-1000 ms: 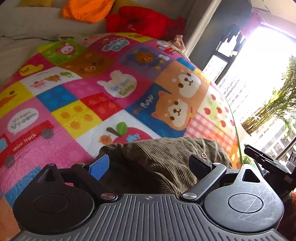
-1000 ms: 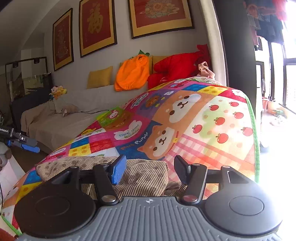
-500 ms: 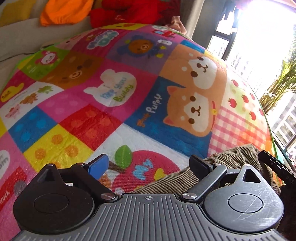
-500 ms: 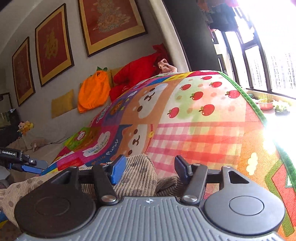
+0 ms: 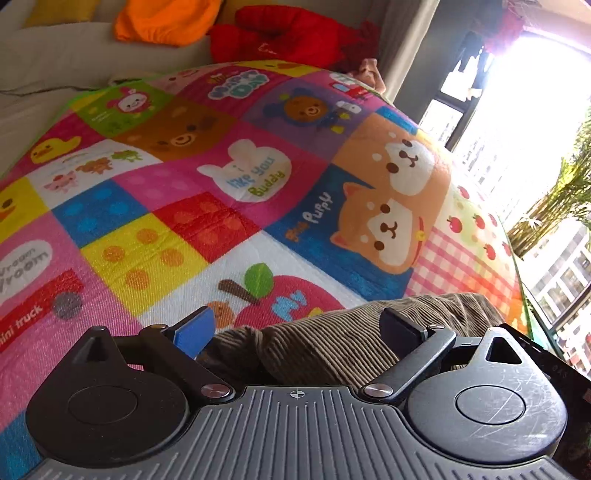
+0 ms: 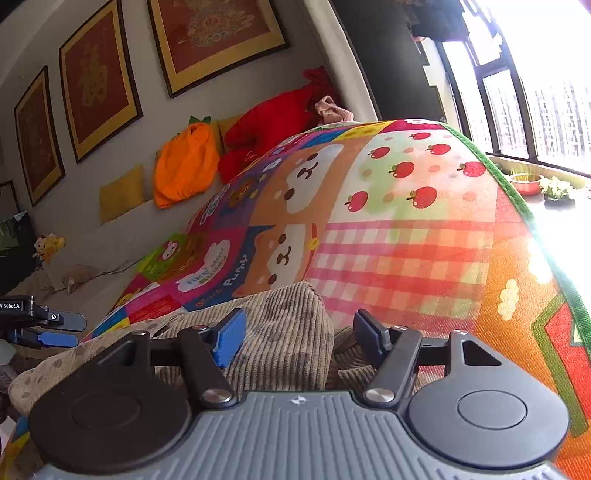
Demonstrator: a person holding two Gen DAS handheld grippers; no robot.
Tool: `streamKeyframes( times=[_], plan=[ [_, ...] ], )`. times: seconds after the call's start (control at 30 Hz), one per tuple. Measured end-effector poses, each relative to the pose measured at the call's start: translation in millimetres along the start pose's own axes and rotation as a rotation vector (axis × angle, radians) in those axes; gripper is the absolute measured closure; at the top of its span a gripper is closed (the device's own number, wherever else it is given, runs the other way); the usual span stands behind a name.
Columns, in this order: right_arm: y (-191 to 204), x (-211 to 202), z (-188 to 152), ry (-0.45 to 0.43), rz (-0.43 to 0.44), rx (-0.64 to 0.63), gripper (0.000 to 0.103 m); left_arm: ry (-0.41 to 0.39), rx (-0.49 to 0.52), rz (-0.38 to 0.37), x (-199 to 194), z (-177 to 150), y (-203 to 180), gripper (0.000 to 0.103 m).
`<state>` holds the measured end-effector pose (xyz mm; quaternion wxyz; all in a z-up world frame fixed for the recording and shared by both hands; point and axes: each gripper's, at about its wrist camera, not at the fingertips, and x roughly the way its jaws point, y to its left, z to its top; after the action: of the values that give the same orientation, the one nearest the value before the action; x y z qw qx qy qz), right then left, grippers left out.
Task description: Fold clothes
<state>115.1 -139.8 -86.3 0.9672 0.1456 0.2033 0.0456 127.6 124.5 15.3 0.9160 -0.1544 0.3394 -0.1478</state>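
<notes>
The corduroy garment (image 5: 351, 339) runs out of sight beneath the left gripper's (image 5: 297, 328) body; its full shape stays hidden, and past the play mat (image 5: 155, 206) glare washes out the window.

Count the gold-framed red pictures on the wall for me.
3, all seen from the right wrist: the nearest picture above the orange cushion, the middle picture to its left, the farthest picture at left. More may hang out of view.
</notes>
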Motion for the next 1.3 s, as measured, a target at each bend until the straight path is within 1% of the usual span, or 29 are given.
streamKeyframes(
  times=[0.03, 0.07, 0.13, 0.2, 0.27, 0.37, 0.43, 0.47, 0.5, 0.53, 0.57, 0.6, 0.63, 0.7, 0.77, 0.83, 0.87, 0.93, 0.97, 1.0, 1.03, 1.07, 1.1, 1.13, 1.2, 1.23, 1.27, 1.3],
  plan=[
    [1.7, -2.2, 0.2, 0.03, 0.01, -0.008, 0.029, 0.01, -0.016, -0.015, -4.6, -7.3, 1.1, 0.004],
    [2.3, -4.0, -1.1, 0.051, 0.016, -0.003, 0.027, 0.019, -0.032, -0.03, -9.1, -14.5, 2.2, 0.004],
    [1.2, -7.1, -7.1, 0.069, 0.022, 0.038, 0.027, 0.039, -0.064, -0.059, -17.5, -28.6, 4.5, 0.004],
    [-0.4, -9.5, -12.3, 0.082, 0.032, 0.085, 0.027, 0.059, -0.094, -0.074, -17.9, -37.5, 9.2, 0.004],
    [-2.1, -9.4, -13.2, 0.076, 0.05, 0.132, 0.027, 0.079, -0.128, -0.092, -18.1, -45.8, 14.1, 0.004],
    [0.9, -10.4, -5.7, 0.038, 0.055, 0.122, 0.027, 0.097, -0.239, -0.173, -14.2, -47.1, 24.3, 0.004],
    [1.3, -8.1, 1.4, 0.035, 0.086, 0.111, 0.027, 0.093, -0.256, -0.212, -9.9, -43.1, 24.1, 0.004],
    [2.1, -5.1, 4.3, 0.045, 0.092, 0.096, 0.028, 0.092, -0.247, -0.201, -6.2, -40.9, 20.3, 0.004],
    [4.2, 0.1, 5.7, 0.069, 0.082, 0.061, 0.037, 0.09, -0.237, -0.19, -2.5, -38.7, 16.5, 0.006],
    [6.4, 6.6, 6.4, 0.103, 0.07, 0.015, 0.058, 0.092, -0.228, -0.181, 1.4, -36.7, 12.7, 0.016],
    [7.2, 12.7, 6.7, 0.14, 0.065, -0.024, 0.065, 0.105, -0.222, -0.178, 6.0, -35.5, 9.1, 0.039],
    [5.9, 15.6, 8.2, 0.166, 0.073, -0.049, 0.07, 0.115, -0.213, -0.174, 10.0, -34.3, 5.3, 0.048],
    [3.6, 15.3, 11.2, 0.181, 0.089, -0.063, 0.075, 0.109, -0.194, -0.163, 10.8, -32.8, 0.5, 0.053],
    [1.2, 9.9, 21.8, 0.181, 0.099, -0.094, 0.079, 0.09, -0.158, -0.146, 9.1, -29.9, -6.2, 0.055],
    [1.4, 0.8, 33.3, 0.171, 0.075, -0.158, 0.079, 0.077, -0.137, -0.129, 5.2, -28.0, -8.3, 0.056],
    [1.5, -4.0, 37.8, 0.188, 0.02, -0.247, 0.079, 0.079, -0.132, -0.103, 2.5, -29.6, -5.7, 0.056],
    [-1.1, -5.9, 38.3, 0.196, -0.002, -0.268, 0.078, 0.078, -0.127, -0.089, 1.0, -31.5, -4.2, 0.054],
    [-10.2, -11.5, 40.3, 0.206, -0.002, -0.246, 0.076, 0.071, -0.113, -0.075, -3.0, -35.4, -3.4, 0.051],
    [-15.5, -15.1, 41.7, 0.205, 0.008, -0.22, 0.076, 0.066, -0.105, -0.073, -5.0, -37.1, -3.6, 0.047],
    [-19.7, -18.1, 43.0, 0.2, 0.026, -0.188, 0.071, 0.065, -0.1, -0.081, -6.5, -37.6, -4.6, 0.043],
    [-22.3, -19.2, 43.9, 0.198, 0.05, -0.159, 0.062, 0.066, -0.102, -0.098, -7.2, -37.6, -6.0, 0.031],
    [-24.8, -20.3, 44.8, 0.197, 0.073, -0.13, 0.057, 0.069, -0.109, -0.115, -7.4, -37.2, -7.0, 0.021],
    [-26.0, -19.8, 44.9, 0.196, 0.092, -0.106, 0.046, 0.071, -0.117, -0.126, -7.1, -36.8, -8.0, 0.018],
    [-24.6, -16.6, 43.6, 0.196, 0.098, -0.093, 0.044, 0.074, -0.124, -0.126, -6.1, -36.8, -9.4, 0.018],
    [-20.0, -6.6, 40.5, 0.202, 0.092, -0.088, 0.044, 0.083, -0.133, -0.115, -2.6, -38.6, -11.1, 0.02],
    [-17.3, 0.2, 38.7, 0.208, 0.092, -0.086, 0.044, 0.092, -0.134, -0.105, -0.1, -40.4, -11.6, 0.028],
    [-14.3, 7.0, 36.2, 0.222, 0.085, -0.095, 0.044, 0.111, -0.124, -0.088, 2.9, -44.1, -12.3, 0.047],
    [-10.8, 13.9, 32.9, 0.245, 0.07, -0.118, 0.046, 0.131, -0.11, -0.07, 5.6, -48.3, -13.1, 0.053]
  ],
)
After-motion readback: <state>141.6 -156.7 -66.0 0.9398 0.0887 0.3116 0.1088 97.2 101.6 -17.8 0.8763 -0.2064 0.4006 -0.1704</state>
